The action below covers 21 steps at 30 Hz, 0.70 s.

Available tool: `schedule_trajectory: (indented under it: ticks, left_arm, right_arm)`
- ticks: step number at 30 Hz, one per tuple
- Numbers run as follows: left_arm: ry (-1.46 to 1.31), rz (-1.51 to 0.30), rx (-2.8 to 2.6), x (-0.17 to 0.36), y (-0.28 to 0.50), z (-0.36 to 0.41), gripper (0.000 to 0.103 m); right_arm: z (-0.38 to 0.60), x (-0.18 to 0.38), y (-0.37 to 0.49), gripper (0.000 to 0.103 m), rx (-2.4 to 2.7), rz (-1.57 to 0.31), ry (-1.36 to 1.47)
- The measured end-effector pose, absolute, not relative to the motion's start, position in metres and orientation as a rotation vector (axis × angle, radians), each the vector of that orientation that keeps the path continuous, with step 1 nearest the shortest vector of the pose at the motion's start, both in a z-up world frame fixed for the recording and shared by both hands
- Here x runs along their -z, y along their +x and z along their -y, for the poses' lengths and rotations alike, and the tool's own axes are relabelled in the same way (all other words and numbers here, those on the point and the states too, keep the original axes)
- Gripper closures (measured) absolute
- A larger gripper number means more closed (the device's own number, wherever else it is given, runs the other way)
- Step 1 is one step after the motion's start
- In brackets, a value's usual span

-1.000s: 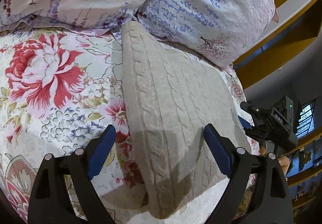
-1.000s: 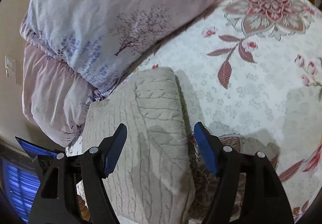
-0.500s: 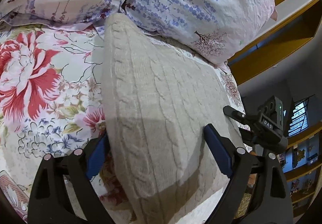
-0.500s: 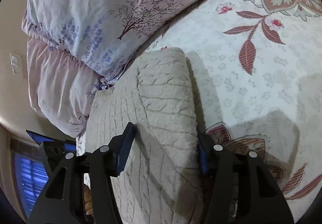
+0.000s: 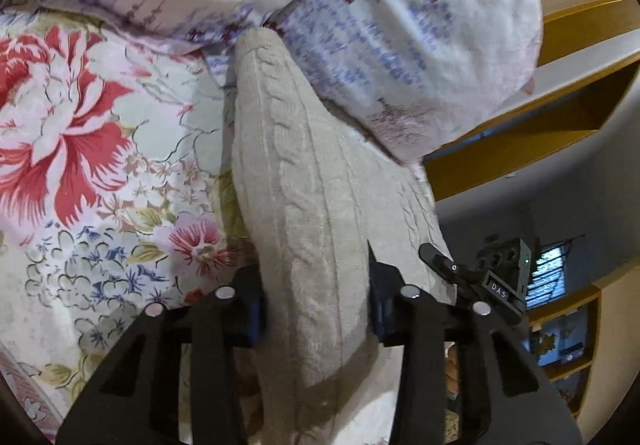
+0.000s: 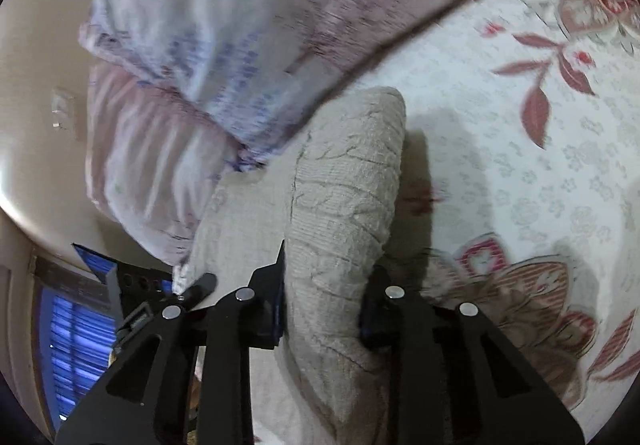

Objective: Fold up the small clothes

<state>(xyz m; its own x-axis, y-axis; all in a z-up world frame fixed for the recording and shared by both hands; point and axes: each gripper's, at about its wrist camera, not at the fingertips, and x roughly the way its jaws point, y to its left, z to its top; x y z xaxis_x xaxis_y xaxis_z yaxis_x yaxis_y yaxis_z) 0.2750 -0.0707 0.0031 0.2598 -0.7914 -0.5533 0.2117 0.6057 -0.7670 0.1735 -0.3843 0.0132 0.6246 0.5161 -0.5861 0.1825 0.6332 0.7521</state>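
Two grippers, left [image 5: 316, 309] and right [image 6: 320, 309], each clamp one beige sweater [image 5: 312, 205] beside two pillows [image 5: 400, 25].

Chunky cable-knit wool-like sweater [image 5: 312, 181], matt; smooth printed cotton-like bedsheet [image 5: 100, 165]; black matt plastic jaws.

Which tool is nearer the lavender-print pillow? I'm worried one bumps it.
Right, judging loosely. The right tool pinches the knit sweater just below the pillow; the left tool grips farther back.

left wrist: close over knit [image 5: 316, 229], facing pillows [image 5: 400, 25] at 12 o'clock | right wrist: equally close, opposite end | shared: knit [image 6: 344, 213], pillows [image 6: 248, 25], bedsheet [image 5: 100, 165]
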Motion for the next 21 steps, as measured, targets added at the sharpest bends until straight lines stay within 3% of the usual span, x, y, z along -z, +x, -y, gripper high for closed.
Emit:
schedule_trajectory:
  ticks: [9,14,16,18,21]
  left_arm:
    - [-0.563,-0.992,0.697,-0.052,0.244,-0.003,0.066]
    - [-0.540,-0.998,0.560,-0.042,0.245,-0.055,0.062]
    - [-0.525,-1.050,0.470,-0.020,0.250,-0.067,0.058]
    - [-0.580,-1.068,0.460,-0.001,0.251,-0.074,0.046]
    - [-0.542,-1.039,0.438,-0.003,0.248,-0.071,0.038]
  right_arm:
    - [0.297,-0.061,0.183,0.077,-0.326,-0.825,0.643]
    - [0.244,-0.042,0.207,0.077,-0.354,-0.912,0.541]
    - [0.230,-0.021,0.219,0.073,-0.303,-0.999,0.509]
    - [0.231,-0.013,0.224,0.067,-0.289,-1.010,0.531]
    - [0.241,-0.016,0.223,0.066,-0.296,-1.021,0.591]
